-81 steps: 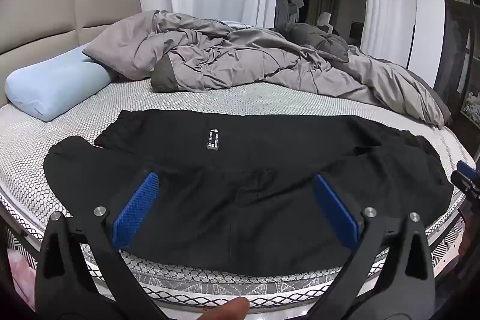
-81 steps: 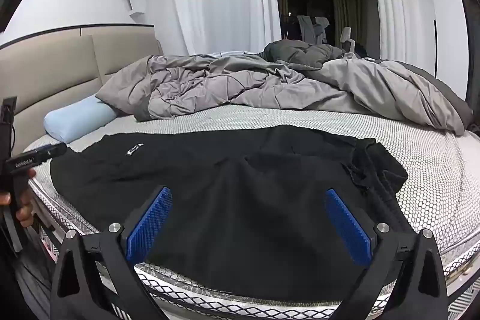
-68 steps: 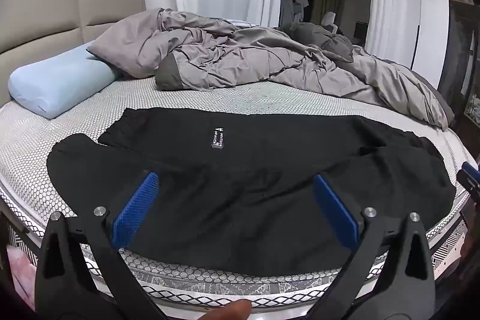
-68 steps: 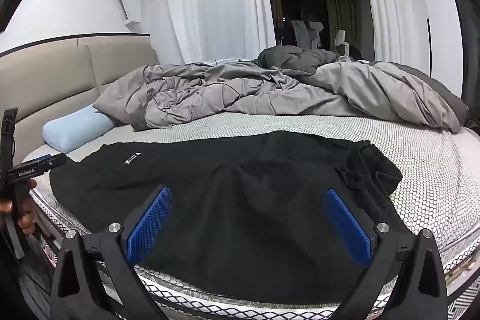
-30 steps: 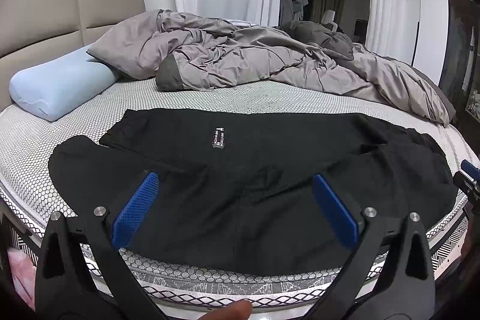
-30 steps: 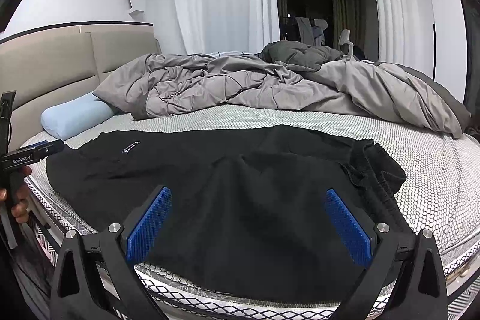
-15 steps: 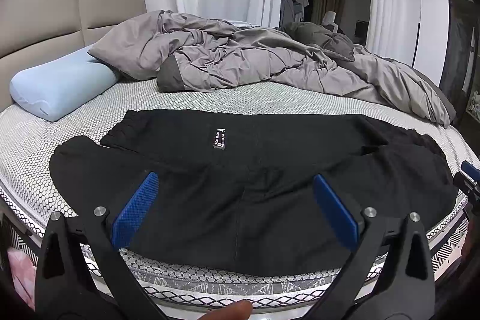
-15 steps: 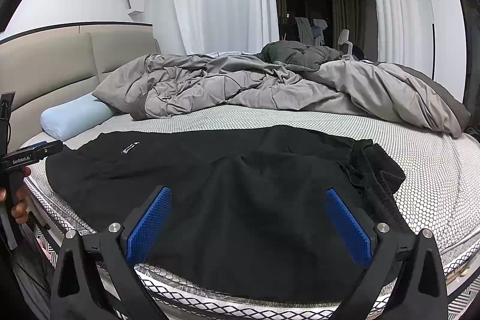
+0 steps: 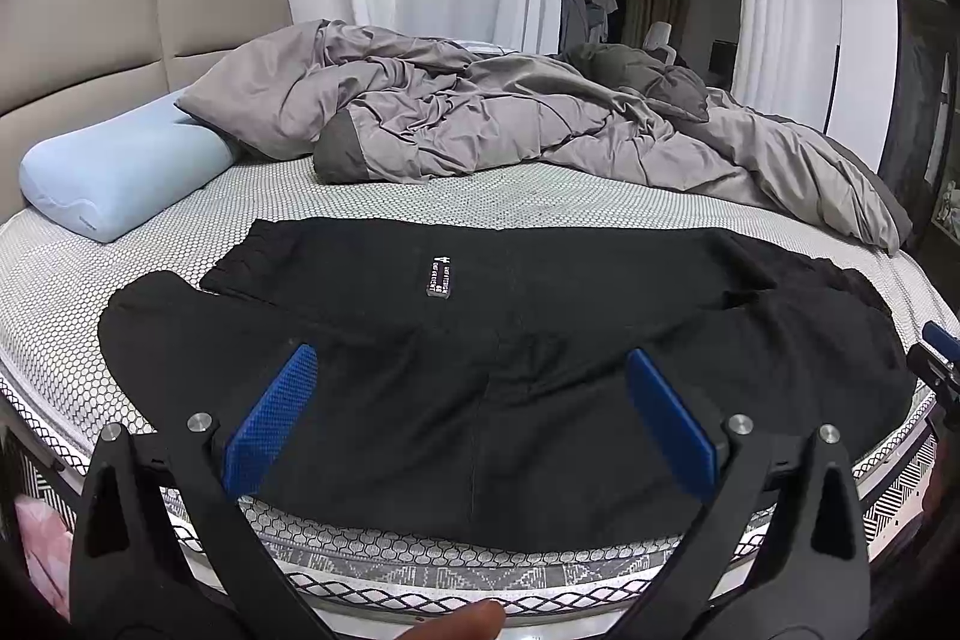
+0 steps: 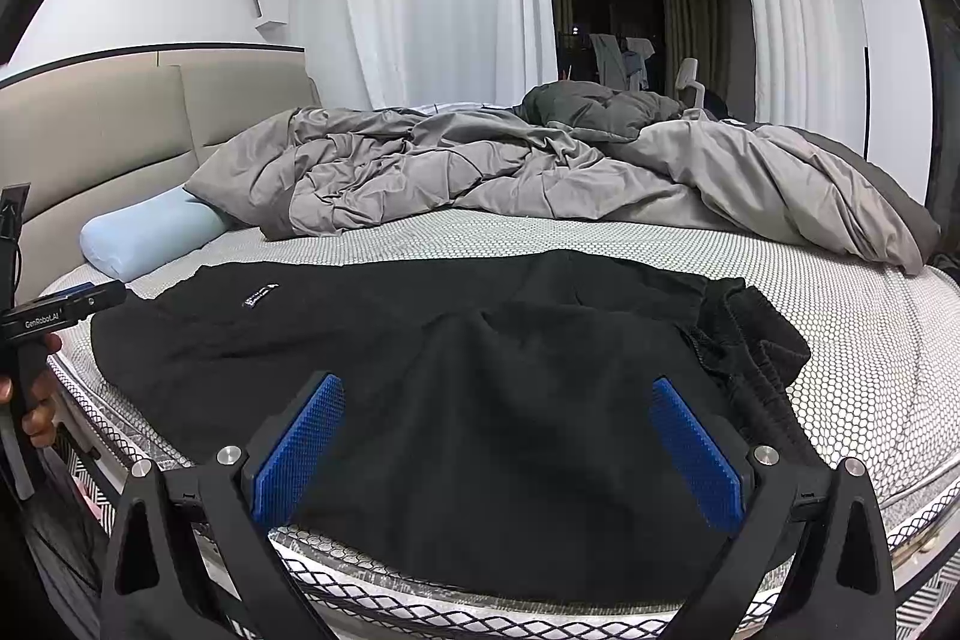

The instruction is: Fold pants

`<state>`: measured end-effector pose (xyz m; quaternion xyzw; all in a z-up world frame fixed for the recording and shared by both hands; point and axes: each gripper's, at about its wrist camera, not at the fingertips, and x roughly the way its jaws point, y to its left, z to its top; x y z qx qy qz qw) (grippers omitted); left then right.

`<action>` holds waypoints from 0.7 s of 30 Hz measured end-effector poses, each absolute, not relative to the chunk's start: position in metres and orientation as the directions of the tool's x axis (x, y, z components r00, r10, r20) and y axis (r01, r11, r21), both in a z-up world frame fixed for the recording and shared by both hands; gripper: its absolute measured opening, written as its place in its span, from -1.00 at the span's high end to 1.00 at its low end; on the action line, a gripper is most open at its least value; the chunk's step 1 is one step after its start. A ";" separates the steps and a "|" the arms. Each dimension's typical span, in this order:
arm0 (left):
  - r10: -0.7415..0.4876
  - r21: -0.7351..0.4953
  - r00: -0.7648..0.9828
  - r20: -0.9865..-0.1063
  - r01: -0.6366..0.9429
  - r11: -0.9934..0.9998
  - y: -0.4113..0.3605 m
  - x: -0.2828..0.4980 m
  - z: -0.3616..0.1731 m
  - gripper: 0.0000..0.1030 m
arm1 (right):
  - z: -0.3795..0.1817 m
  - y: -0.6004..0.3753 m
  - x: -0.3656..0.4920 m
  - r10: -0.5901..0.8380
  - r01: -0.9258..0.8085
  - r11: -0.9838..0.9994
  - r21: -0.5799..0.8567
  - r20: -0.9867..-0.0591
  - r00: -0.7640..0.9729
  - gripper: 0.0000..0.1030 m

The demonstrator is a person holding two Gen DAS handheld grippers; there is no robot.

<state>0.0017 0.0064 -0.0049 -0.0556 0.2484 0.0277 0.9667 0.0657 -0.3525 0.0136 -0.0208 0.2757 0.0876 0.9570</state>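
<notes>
So the black pants (image 9: 480, 370) are spread across the near side of the mattress (image 9: 54, 280). The cuffs sit off at 9 o'clock in the left wrist view, and the bunched elastic waistband (image 10: 750, 340) is over at 3 o'clock in the right wrist view. Looks like they're already folded once lengthwise, one leg over the other, with a small white-print label (image 9: 439, 275) at about 12 o'clock on the far leg. The top leg is skewed, though, so the edges don't line up.

The left gripper (image 9: 474, 418) hangs above the near edge with its blue pads (image 9: 270, 427) spread wide and nothing between them. The right gripper (image 10: 498, 442) is the same: wide apart, empty, and hovering over the thigh area.

My guess is this is the pause before the crosswise fold. The next move probably needs the left tongs to go out toward 9 o'clock for the cuffs and the right to steady things near the waistband. Both layers need pinching together, or the top leg will slide. Thick fleece-looking fabric, so it probably needs a deep bite.

The blue pillow (image 9: 120, 172) and grey duvet (image 9: 510, 124) are well clear at the back.
</notes>
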 end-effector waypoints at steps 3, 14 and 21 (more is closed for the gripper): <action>0.026 -0.093 0.876 -0.482 -0.081 0.992 0.008 0.001 -0.005 -0.98 | 0.014 -0.353 0.066 0.155 -0.178 0.984 0.009 -0.534 0.831 -1.00; 0.028 -0.091 0.869 -0.493 -0.084 0.992 0.011 0.001 -0.008 -0.98 | 0.012 -0.358 0.070 0.153 -0.167 0.986 0.023 -0.543 0.826 -1.00; 0.000 -0.111 0.858 -0.513 -0.067 0.992 0.018 0.005 -0.006 -0.98 | 0.019 -0.364 0.079 0.167 -0.166 0.985 0.053 -0.563 0.809 -1.00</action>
